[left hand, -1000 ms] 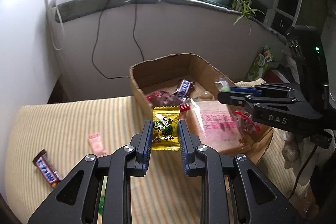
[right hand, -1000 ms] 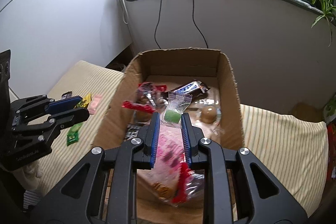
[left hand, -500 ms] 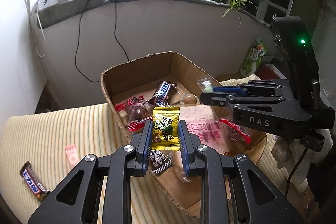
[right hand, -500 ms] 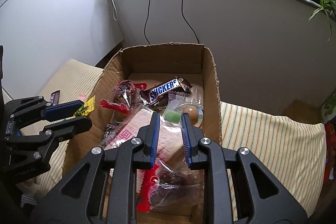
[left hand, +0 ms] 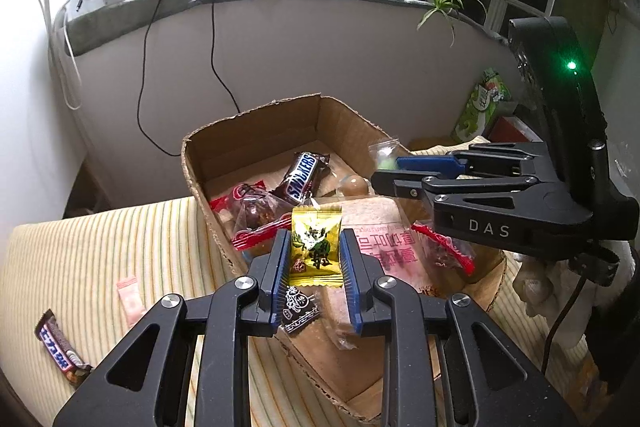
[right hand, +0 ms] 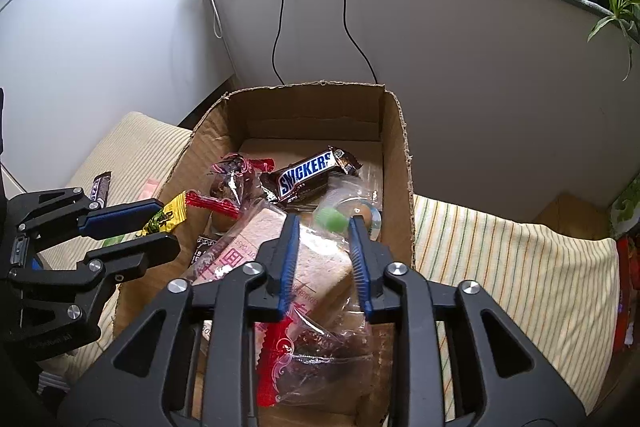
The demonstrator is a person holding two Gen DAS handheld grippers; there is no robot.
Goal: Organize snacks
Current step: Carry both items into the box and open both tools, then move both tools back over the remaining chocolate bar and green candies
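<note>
Both claws tilt down over the cardboard box (right hand: 400, 131). The left claw (left hand: 316, 259) pinches a yellow candy packet (left hand: 316, 247), its jaws having just eased wider. The right claw (right hand: 324, 239), jaws just parted and holding nothing, hangs over a Snickers bar (right hand: 306, 173) and a bread packet (right hand: 276, 247).

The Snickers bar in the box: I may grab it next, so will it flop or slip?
The Snickers bar looks fairly stiff: it lies straight, propped on other snacks. Its glossy wrapper may slip. The crimped ends probably crumple if pinched.

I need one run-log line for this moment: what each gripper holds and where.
left gripper: shut on yellow candy packet, above cardboard box | right gripper: just opening, green candy packet between fingers, over box
</note>
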